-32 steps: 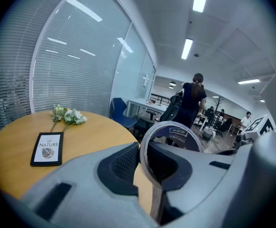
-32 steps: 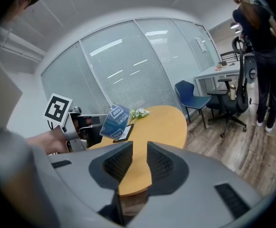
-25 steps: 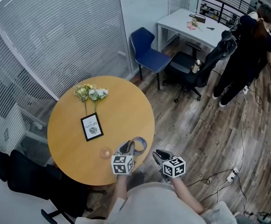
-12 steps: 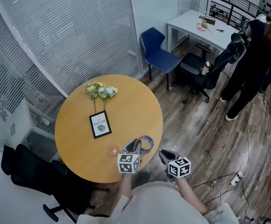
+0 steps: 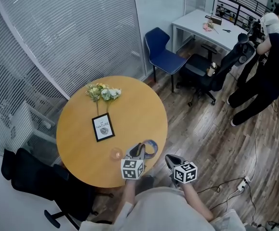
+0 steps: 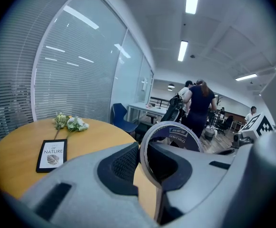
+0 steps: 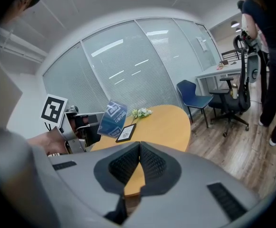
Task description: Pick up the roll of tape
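In the head view, our left hand-held gripper [image 5: 138, 152] holds the roll of tape [image 5: 150, 148] at the near edge of the round wooden surface [image 5: 130, 109]. Our right hand-held gripper [image 5: 171, 160] hangs just beside it, off the edge. In the left gripper view, the jaws pinch the roll's wall and the ring stands upright. In the right gripper view, the jaws meet with nothing between them.
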`<state>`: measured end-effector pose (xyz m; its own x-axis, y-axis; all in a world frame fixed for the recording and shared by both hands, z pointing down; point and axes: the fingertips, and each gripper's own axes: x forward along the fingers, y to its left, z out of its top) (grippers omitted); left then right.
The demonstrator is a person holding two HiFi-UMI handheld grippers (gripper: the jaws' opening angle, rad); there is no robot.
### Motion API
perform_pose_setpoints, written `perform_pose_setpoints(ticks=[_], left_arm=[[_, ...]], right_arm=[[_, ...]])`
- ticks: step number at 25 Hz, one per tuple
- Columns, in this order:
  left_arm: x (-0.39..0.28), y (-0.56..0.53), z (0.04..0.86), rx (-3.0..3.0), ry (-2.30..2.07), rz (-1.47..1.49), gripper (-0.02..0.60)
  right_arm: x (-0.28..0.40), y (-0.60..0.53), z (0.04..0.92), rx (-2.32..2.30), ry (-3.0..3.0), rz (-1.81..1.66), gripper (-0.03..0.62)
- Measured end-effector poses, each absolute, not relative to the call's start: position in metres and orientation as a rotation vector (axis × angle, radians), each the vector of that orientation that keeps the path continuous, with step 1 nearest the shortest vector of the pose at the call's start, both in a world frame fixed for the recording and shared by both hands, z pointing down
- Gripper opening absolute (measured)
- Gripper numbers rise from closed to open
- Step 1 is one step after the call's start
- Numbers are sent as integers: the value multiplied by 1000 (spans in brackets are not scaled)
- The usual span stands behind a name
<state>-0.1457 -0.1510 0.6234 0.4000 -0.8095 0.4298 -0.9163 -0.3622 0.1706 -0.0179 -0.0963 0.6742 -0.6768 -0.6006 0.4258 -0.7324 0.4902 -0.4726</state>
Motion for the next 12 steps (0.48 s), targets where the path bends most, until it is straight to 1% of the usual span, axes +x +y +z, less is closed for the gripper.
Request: perform_pose_setpoints(ticks=[12], left_arm=[[-146, -145, 630, 2272, -1478, 388, 58]], right_arm=[[-17, -87, 675, 1143, -2532, 940, -3]])
